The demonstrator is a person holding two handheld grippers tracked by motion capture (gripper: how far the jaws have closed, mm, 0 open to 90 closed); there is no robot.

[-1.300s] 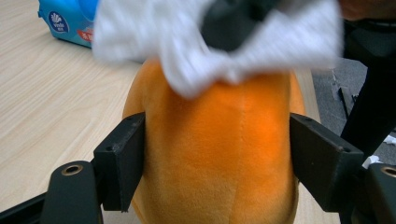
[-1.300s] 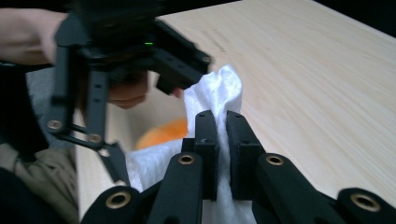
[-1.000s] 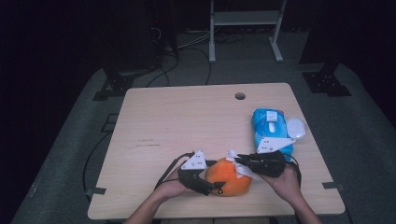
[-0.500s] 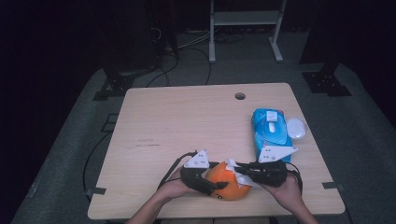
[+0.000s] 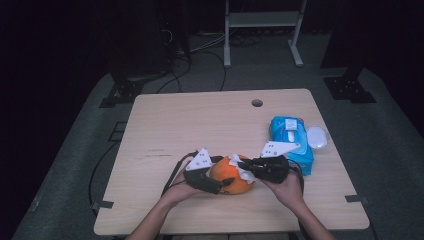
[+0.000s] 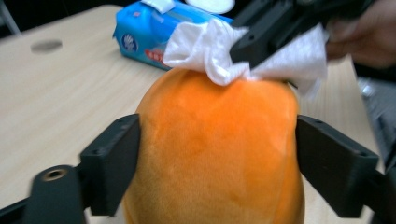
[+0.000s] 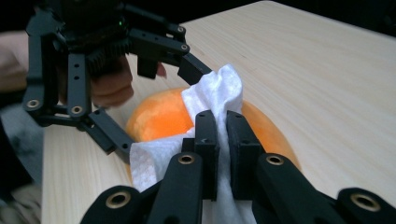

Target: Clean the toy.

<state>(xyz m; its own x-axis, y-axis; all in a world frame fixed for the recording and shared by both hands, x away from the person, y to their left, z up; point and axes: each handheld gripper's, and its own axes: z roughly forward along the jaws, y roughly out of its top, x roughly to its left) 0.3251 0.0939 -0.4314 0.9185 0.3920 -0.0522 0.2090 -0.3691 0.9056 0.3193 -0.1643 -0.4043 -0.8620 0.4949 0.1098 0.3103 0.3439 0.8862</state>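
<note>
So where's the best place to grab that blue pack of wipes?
Probably across its two long sides, near the middle, coming down from above. The blue wipes pack lies flat on the table, long and narrow, so jaws could straddle its width. Its top flap sits toward the far end, and a white lid lies beside its right edge, so stay clear of that.

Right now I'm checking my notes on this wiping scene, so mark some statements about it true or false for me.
1. The right gripper pinches a white wipe. True.
2. The wipe lies on the orange plush fruit. True.
3. The left gripper holds the blue wipes pack. False: its jaws flank the orange fruit and have just been opening.
4. The pack sits left of the fruit in the high view. False: it sits to the right.
5. The table has a round hole. True.
</note>
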